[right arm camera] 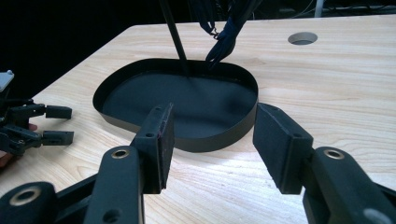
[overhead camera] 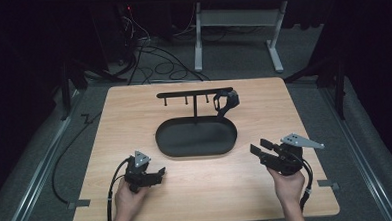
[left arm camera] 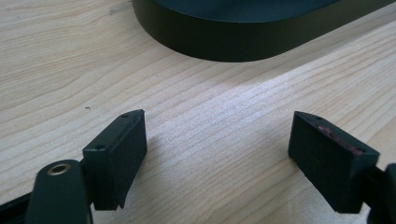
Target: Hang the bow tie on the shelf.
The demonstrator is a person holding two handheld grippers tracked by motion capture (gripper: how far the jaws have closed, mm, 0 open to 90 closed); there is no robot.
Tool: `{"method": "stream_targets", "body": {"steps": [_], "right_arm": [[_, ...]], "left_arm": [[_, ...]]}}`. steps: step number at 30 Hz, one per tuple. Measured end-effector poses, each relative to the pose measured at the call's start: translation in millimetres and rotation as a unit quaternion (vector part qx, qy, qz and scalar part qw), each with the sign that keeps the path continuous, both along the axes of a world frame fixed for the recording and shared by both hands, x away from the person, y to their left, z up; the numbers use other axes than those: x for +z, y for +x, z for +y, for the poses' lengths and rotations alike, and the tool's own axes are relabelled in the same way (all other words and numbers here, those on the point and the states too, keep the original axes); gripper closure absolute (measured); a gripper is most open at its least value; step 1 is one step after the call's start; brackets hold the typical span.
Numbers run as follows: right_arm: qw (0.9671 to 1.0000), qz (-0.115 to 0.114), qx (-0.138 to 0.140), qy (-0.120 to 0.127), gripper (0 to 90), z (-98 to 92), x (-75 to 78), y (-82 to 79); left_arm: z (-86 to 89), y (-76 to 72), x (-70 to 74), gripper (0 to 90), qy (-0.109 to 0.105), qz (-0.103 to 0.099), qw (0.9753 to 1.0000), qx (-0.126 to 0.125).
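Both grippers, left (overhead camera: 159, 173) and right (overhead camera: 259, 148), gape empty beside the tray (overhead camera: 195, 149) (high view adds its hanging strap (overhead camera: 227, 102)).

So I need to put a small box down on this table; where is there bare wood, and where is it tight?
Bare wood lies left of the black oval tray, right of it, and along the far edge behind the T-shaped hanger bar. The near middle, between the left gripper and right gripper, is free too. It is crowded at the stand, where a dark strap hangs.

Black oval tray (overhead camera: 175, 147) with hanger stand (overhead camera: 194, 94) — centred on wooden table (overhead camera: 129, 118)
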State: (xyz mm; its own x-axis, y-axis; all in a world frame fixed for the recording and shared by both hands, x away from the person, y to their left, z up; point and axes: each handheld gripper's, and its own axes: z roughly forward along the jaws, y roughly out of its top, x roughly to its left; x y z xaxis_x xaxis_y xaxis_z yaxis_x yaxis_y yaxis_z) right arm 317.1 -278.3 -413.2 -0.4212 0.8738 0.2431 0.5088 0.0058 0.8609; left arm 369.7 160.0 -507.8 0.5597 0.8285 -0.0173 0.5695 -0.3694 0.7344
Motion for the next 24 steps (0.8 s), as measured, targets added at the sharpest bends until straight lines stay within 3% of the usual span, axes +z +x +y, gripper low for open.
{"method": "stream_targets", "body": {"steps": [24], "right_arm": [[0.9997, 0.017, 0.009, 0.012, 50.0, 9.1, -19.1, -0.1]], "left_arm": [[0.0, 0.0, 0.0, 20.0, 0.0, 0.0, 1.0, 0.0]]}}
